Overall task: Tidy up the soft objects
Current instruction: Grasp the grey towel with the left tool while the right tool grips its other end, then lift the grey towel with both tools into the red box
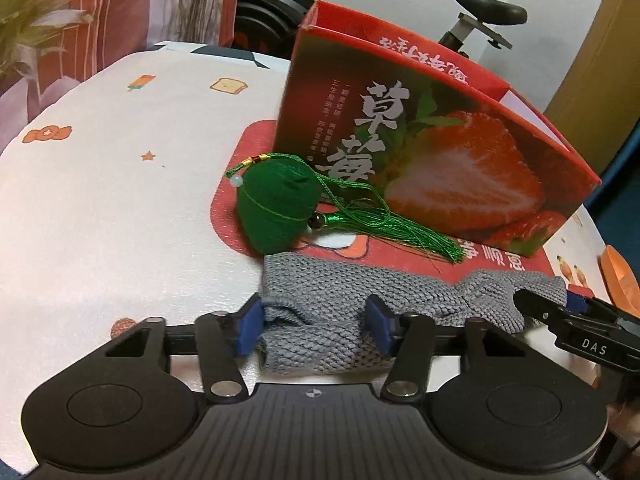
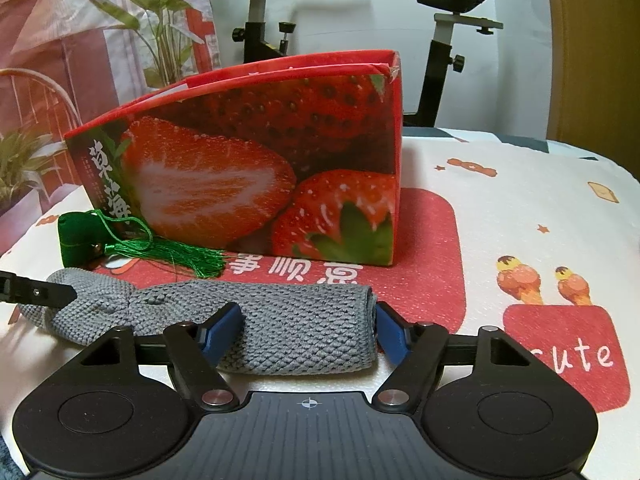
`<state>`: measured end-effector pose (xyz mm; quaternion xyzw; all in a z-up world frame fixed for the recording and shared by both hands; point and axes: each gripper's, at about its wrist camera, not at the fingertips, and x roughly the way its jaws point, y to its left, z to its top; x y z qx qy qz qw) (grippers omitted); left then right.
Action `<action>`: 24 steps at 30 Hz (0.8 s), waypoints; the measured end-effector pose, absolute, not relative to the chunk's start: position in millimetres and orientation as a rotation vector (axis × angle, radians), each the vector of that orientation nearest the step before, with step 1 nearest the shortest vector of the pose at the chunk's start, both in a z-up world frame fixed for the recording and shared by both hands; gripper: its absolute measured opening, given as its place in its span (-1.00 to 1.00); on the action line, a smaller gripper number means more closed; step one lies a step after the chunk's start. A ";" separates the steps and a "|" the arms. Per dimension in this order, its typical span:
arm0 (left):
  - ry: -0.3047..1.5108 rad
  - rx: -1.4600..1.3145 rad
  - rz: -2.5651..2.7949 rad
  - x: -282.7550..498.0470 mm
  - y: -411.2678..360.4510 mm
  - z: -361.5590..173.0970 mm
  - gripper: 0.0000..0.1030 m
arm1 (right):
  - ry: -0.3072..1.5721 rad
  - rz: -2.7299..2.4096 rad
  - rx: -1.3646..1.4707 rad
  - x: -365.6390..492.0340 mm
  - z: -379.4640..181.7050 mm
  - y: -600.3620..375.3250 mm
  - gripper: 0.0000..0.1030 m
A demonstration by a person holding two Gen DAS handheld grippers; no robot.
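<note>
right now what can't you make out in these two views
- Inside of the strawberry box: both views, hidden by its own walls.
- Near edge of the grey knit: left view, covered by the left hand-held gripper.
- Whether either gripper's pads press the knit: unclear.
- Box small print: left view, too small.

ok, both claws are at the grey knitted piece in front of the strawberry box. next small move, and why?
Probably close both claws fully before lifting. The left claw straddles one bunched end of the grey knitted cloth, the right claw the rolled end, and the right pads look barely touching. The open-topped red strawberry-print box stands just behind, a likely destination.
</note>
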<state>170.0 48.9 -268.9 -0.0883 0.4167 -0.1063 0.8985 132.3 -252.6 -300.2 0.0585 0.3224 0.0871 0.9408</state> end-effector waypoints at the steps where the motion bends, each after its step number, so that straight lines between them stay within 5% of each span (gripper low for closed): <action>1: 0.864 -0.191 -0.217 169.8 49.5 -269.1 -0.16 | 0.657 0.178 0.121 132.1 -300.2 -252.6 0.30; 4: 0.871 -0.241 -0.248 170.1 54.5 -270.0 -0.53 | 0.654 0.184 0.129 131.4 -300.2 -253.7 0.19; 8: 0.857 -0.229 -0.262 166.6 50.9 -267.8 -0.66 | 0.649 0.195 0.138 129.3 -299.4 -254.2 -0.01; 10: 0.845 -0.222 -0.264 165.0 50.1 -265.1 -0.68 | 0.651 0.215 0.151 128.2 -298.6 -254.9 -0.31; 13: 0.840 -0.220 -0.265 162.5 48.5 -261.1 -0.69 | 0.653 0.220 0.164 125.5 -295.9 -255.1 -0.49; 24: 0.644 -0.209 -0.320 145.5 50.8 -218.9 -0.72 | 0.541 0.244 0.189 108.8 -256.9 -261.1 -0.57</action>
